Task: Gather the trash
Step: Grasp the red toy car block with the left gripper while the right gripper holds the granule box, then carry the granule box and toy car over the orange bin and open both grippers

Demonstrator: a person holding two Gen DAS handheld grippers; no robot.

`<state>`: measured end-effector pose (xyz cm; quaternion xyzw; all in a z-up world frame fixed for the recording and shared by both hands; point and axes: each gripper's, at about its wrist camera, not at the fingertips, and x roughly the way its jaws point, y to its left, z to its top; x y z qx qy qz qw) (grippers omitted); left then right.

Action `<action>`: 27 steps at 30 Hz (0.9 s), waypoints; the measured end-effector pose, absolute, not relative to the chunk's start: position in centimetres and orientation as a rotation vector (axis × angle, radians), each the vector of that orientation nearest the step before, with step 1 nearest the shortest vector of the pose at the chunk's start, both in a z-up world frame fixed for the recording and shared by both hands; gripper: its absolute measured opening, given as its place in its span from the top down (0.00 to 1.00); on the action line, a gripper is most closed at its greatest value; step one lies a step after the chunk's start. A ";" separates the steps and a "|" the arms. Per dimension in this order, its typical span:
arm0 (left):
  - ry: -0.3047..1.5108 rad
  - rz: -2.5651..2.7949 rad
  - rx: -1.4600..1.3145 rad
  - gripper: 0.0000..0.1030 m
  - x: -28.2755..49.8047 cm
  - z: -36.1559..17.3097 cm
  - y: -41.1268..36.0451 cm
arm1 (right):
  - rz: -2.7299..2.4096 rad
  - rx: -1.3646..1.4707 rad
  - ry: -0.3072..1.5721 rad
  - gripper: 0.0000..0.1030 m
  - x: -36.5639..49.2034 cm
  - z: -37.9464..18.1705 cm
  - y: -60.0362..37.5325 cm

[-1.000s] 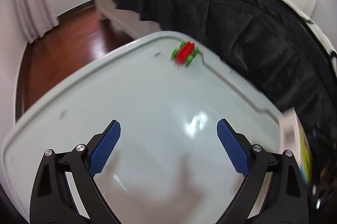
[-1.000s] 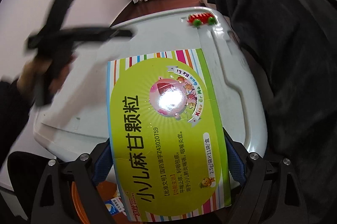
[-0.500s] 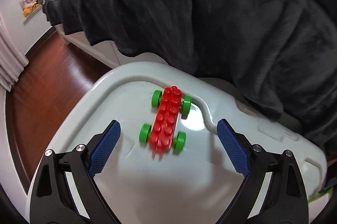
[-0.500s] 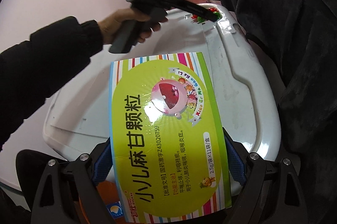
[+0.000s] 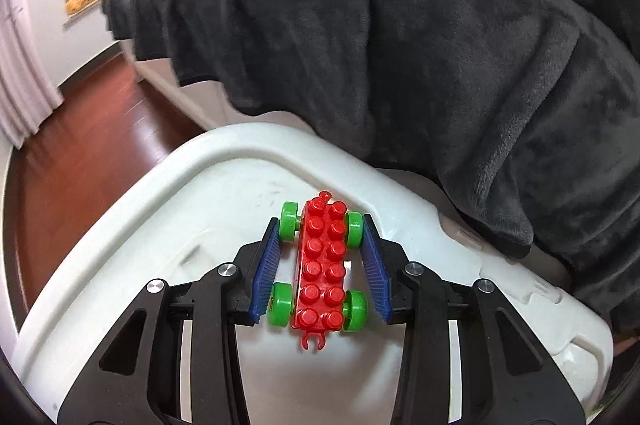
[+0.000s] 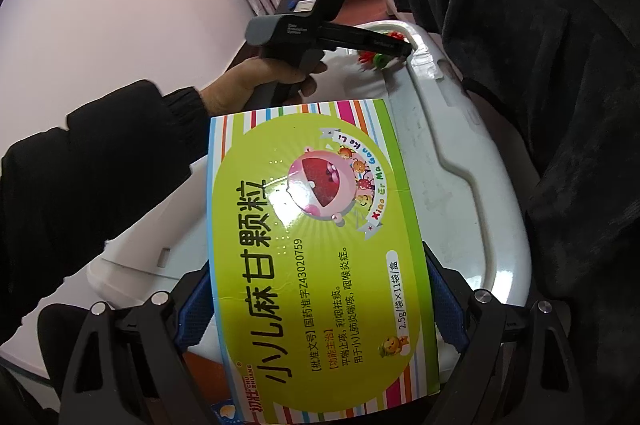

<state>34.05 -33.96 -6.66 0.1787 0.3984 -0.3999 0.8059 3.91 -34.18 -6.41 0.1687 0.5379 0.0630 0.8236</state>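
Left wrist: left gripper (image 5: 320,265) closing around toy car (image 5: 320,267).

The left gripper (image 5: 323,265) is angling downward with its jaws closing, the blue pads (image 5: 267,272) touching the wheels of a toy car (image 5: 322,265) between them. The right gripper (image 6: 316,309) is also tilting down, clamping a box (image 6: 316,237). A left hand (image 6: 256,81) in a black sleeve (image 6: 96,161) is gripping the left gripper's handle.
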 end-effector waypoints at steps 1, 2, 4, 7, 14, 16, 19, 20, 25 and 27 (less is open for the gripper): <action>0.840 -0.822 0.381 0.62 33.8 -6.2 -33.4 | 0.130 0.354 1.143 0.15 3.9 -6.3 -34.2; 0.835 -0.803 0.369 0.63 33.8 -5.8 -32.9 | 0.128 0.351 1.141 0.15 3.8 -6.2 -34.1; 0.812 -0.748 0.354 0.63 33.6 -4.5 -31.4 | 0.124 0.349 1.138 0.15 3.8 -6.1 -34.1; 0.793 -0.651 0.343 0.62 33.2 -2.9 -29.0 | 0.113 0.336 1.140 0.15 3.8 -6.0 -33.9; 0.761 -0.442 0.370 0.63 29.9 -0.2 -22.9 | 0.093 0.320 1.134 0.15 4.2 -5.6 -32.7; 0.767 -0.407 0.358 0.63 28.6 0.3 -21.0 | 0.089 0.315 1.135 0.15 4.4 -5.6 -32.2; 0.784 -0.355 0.318 0.62 26.9 0.7 -18.2 | 0.085 0.313 1.133 0.15 4.8 -5.5 -31.4; 0.784 -0.339 0.314 0.63 26.1 1.0 -17.4 | 0.083 0.312 1.129 0.15 4.9 -5.3 -31.0; 0.788 -0.284 0.269 0.63 22.2 2.4 -13.6 | 0.082 0.313 1.113 0.15 5.5 -4.8 -29.4; 0.789 -0.262 0.248 0.63 20.5 2.9 -12.2 | 0.090 0.328 1.104 0.15 5.6 -4.6 -28.7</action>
